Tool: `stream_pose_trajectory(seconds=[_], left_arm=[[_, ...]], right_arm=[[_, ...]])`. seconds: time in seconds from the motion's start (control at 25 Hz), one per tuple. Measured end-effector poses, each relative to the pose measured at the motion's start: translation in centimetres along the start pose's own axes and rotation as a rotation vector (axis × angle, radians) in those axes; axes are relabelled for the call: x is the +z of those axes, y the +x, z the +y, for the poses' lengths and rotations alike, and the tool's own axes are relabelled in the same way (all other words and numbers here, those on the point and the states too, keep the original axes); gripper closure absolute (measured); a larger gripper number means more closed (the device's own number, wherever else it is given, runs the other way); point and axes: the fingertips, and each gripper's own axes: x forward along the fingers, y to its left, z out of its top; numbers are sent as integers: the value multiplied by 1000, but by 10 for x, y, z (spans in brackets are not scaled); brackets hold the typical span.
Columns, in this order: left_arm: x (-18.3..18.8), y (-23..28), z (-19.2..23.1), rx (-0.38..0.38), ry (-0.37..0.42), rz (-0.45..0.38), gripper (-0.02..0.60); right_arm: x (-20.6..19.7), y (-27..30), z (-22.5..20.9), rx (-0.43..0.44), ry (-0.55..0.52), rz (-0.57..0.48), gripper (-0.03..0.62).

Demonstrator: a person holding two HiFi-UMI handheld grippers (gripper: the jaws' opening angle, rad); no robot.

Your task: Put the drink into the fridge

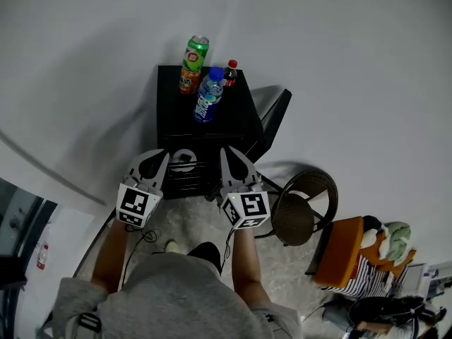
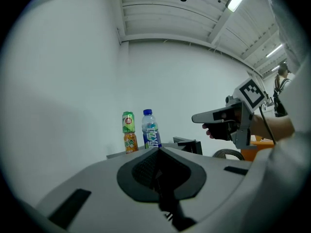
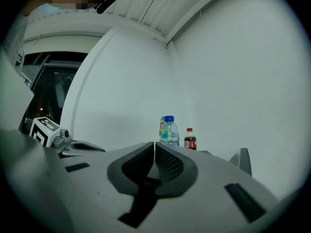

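The three drinks are standing on top of the small black fridge (image 1: 233,122), in the upper middle of the head view, against the white wall (image 1: 339,41). A green-and-orange can (image 1: 193,63) is sitting at the back left. A water bottle (image 1: 208,94) with a blue cap is leaning into the frame just in front of it. A little cola bottle (image 1: 230,73) with a red cap is standing at the back right. The fridge's door (image 1: 277,113) is showing as a dark panel sticking out on the right side.

Below the fridge in the frame, the person is holding both tools side by side, pointing level toward it and well short of the drinks. The left tool (image 1: 162,155) is keeping its jaws pressed together with nothing between them. The right tool (image 1: 227,152) is also showing its jaws together, only a hairline slit between the pads, and it is gripping nothing. Neither tool is touching any drink.

A round dark chair (image 1: 305,205) is standing to the right of the right tool. Further toward the lower right corner, an orange cushion-like thing (image 1: 340,253) is lying beside someone in striped clothing (image 1: 367,272).
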Motion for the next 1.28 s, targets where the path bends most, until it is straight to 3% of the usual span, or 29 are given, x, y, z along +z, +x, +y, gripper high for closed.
stream_pose_trajectory(seconds=[0.28,0.92,1.28], left_arm=[[-3,18,24,41,-17,-8,577],[0,67,68,230,-35,17,577],[-11,70,80,324,-57,40,577]], right_arm=[[21,36,-22,5,-10,-16,568],[54,131,-62,167,3,-58,563],[59,171,-58,305,-4,-9,413]])
